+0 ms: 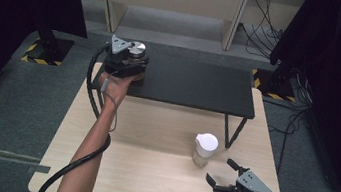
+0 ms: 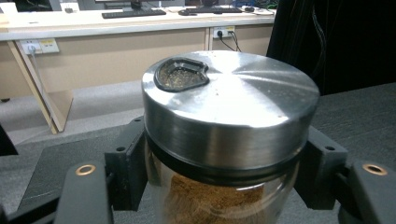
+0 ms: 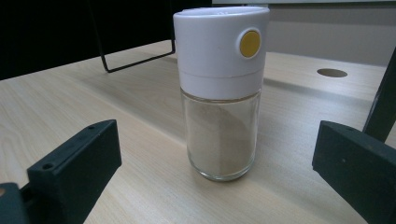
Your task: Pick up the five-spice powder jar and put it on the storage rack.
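A glass jar (image 2: 224, 140) with a brushed steel lid and brown powder inside sits between the jaws of my left gripper (image 1: 130, 65), which is shut on it at the left end of the black shelf (image 1: 195, 87). The lid has a small black pouring hole. A glass shaker (image 3: 219, 93) with a white cap, a yellow button and pale powder stands upright on the wooden table (image 1: 154, 124); in the high view the shaker (image 1: 204, 150) is right of centre. My right gripper (image 1: 222, 175) stands open just short of it, jaws wide on either side and apart from the glass.
The black shelf rests on thin black wire legs (image 1: 233, 130) over the table's far half. A cable hole (image 3: 332, 73) shows in the tabletop behind the shaker. Dark curtains flank both sides, and cables (image 1: 265, 18) lie on the floor beyond.
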A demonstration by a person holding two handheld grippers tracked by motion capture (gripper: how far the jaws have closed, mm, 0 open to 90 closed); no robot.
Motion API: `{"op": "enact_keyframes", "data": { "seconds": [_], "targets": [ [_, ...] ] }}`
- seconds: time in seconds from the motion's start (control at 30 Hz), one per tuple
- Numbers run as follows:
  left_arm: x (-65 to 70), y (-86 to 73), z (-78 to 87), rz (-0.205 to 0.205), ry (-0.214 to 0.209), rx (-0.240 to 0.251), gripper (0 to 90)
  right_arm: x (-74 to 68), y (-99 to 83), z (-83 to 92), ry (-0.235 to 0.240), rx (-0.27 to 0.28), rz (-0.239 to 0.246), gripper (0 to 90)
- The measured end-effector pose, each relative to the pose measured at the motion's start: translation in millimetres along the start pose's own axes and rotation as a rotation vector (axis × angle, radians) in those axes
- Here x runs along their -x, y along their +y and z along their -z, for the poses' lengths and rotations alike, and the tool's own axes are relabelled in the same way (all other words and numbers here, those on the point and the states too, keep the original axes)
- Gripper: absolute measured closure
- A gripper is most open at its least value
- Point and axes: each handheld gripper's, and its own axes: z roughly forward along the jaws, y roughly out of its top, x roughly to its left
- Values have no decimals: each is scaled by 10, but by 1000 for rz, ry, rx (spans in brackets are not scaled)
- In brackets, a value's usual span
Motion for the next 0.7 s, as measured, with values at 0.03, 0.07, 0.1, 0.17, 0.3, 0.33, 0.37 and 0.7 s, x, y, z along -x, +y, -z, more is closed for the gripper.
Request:
{"op": "enact_keyframes", "data": {
  "seconds": [0.03,0.07,0.1,0.17,0.3,0.33,0.37,0.7],
  "targets": [
    [-14,-26,4,8,-5,9,308,1,1,0,1,0,1,11],
    [-16,-50,4,7,-5,19,308,1,1,0,1,0,1,11],
    [-13,-55,4,5,-4,20,307,1,0,0,0,0,0,12],
    [-7,-57,3,1,-3,20,306,1,1,0,1,-1,1,12],
    [-10,-79,7,-10,-2,37,240,1,-1,1,1,0,1,11],
    [-15,-83,12,-11,-3,42,207,1,0,2,1,0,-1,12],
    [-15,-88,18,-10,-3,49,145,1,0,1,1,0,1,11],
    [11,-83,102,5,25,76,12,-8,3,2,-2,-2,3,11]
  ]
}}
